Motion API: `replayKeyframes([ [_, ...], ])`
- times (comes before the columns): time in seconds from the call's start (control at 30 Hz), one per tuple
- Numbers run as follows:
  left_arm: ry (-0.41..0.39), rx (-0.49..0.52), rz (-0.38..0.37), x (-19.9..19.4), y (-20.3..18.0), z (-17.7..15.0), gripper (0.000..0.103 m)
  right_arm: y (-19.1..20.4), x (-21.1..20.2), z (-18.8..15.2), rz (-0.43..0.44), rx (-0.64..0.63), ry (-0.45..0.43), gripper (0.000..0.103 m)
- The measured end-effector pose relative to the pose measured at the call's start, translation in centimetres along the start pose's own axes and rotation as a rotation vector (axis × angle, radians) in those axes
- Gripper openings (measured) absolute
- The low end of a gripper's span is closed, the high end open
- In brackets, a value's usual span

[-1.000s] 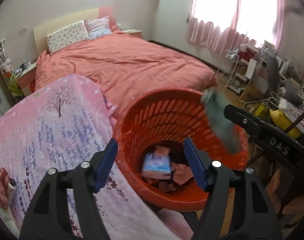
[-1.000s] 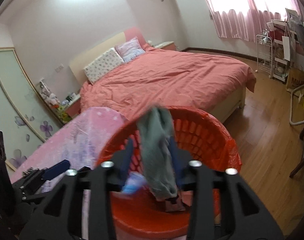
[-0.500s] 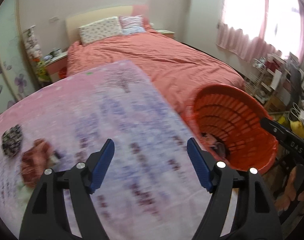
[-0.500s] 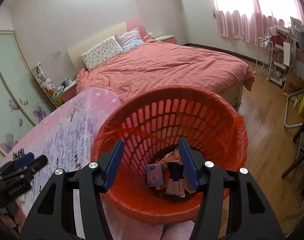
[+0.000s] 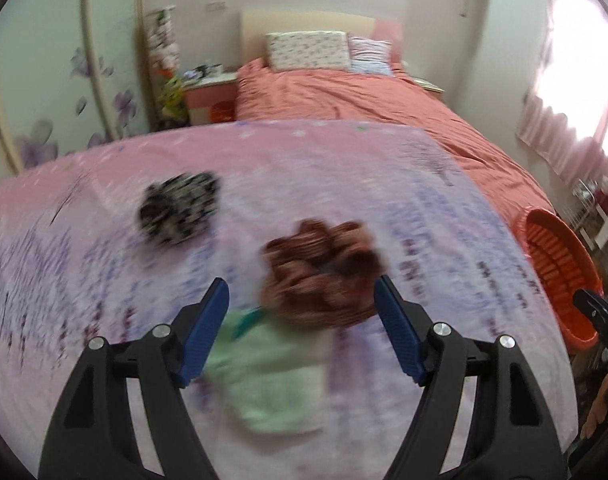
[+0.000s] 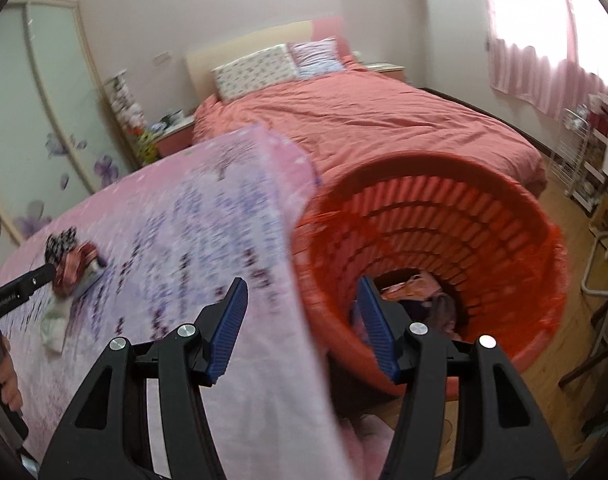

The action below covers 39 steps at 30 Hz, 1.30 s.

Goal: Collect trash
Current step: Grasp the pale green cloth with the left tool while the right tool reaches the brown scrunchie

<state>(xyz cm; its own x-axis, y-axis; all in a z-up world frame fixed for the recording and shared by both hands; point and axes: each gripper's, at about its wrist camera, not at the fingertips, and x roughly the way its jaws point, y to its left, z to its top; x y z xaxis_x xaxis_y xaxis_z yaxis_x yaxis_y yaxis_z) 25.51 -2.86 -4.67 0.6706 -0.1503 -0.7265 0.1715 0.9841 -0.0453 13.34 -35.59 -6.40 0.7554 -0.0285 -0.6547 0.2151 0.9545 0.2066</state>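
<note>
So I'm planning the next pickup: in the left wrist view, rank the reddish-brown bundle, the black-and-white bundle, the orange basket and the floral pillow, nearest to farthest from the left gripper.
1. Reddish-brown bundle, just ahead between the open jaws of the left gripper.
2. Black-and-white bundle, ahead, to the left.
3. Orange basket, far right, past the cover's edge.
4. Floral pillow, at the bed's head.
</note>
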Motion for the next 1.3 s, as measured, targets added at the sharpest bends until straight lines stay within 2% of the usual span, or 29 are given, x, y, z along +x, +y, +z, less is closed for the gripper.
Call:
replayKeyframes([
  [0.1, 0.016, -0.001, -0.001, -0.1, 1.5, -1.4, 0.073, 1.8, 0.4, -0.4, 0.025, -0.031, 0.019, 0.057],
  [0.27, 0.067, 0.019, -0.005, 1.1, 1.7, -3.2, 0.072, 4.1, 1.0, -0.9, 0.052, -0.059, 0.048, 0.057],
  [0.37, 0.080, 0.021, 0.020, 1.8, 1.9, -3.9, 0.055, 5.1, 1.1, -1.2, 0.065, -0.068, 0.056, 0.057],
  [0.4, 0.074, 0.011, 0.028, 1.7, 2.1, -3.8, 0.045, 5.5, 1.1, -1.3, 0.068, -0.071, 0.058, 0.057],
  [0.43, 0.074, 0.002, 0.035, 1.7, 2.5, -3.9, 0.039, 5.8, 1.1, -1.3, 0.072, -0.075, 0.060, 0.057],
  [0.5, 0.078, -0.037, 0.020, 1.4, 3.8, -3.8, 0.026, 6.6, 1.1, -1.5, 0.080, -0.085, 0.064, 0.057],
  [0.57, 0.073, -0.050, 0.032, 1.1, 5.1, -3.9, 0.022, 7.3, 1.1, -1.7, 0.090, -0.097, 0.069, 0.057],
  [0.7, 0.058, -0.059, 0.122, 0.6, 7.7, -3.9, 0.017, 8.6, 1.2, -2.2, 0.103, -0.122, 0.078, 0.057],
  [0.77, 0.048, -0.085, 0.168, 0.3, 9.6, -3.6, 0.016, 9.2, 1.2, -2.3, 0.112, -0.130, 0.082, 0.057],
  [0.83, 0.034, -0.094, 0.244, 0.3, 11.2, -3.4, 0.016, 9.9, 1.3, -2.4, 0.125, -0.138, 0.086, 0.057],
  [0.9, 0.042, -0.110, 0.274, 0.5, 12.9, -3.2, 0.021, 10.9, 1.4, -2.4, 0.146, -0.149, 0.090, 0.057],
  [1.0, 0.062, -0.151, 0.256, 1.0, 14.4, -3.2, 0.034, 12.5, 1.6, -2.2, 0.174, -0.166, 0.091, 0.057],
  [1.3, 0.073, -0.185, 0.215, 1.7, 15.7, -3.0, 0.034, 19.9, 2.6, -0.7, 0.287, -0.208, 0.069, 0.057],
])
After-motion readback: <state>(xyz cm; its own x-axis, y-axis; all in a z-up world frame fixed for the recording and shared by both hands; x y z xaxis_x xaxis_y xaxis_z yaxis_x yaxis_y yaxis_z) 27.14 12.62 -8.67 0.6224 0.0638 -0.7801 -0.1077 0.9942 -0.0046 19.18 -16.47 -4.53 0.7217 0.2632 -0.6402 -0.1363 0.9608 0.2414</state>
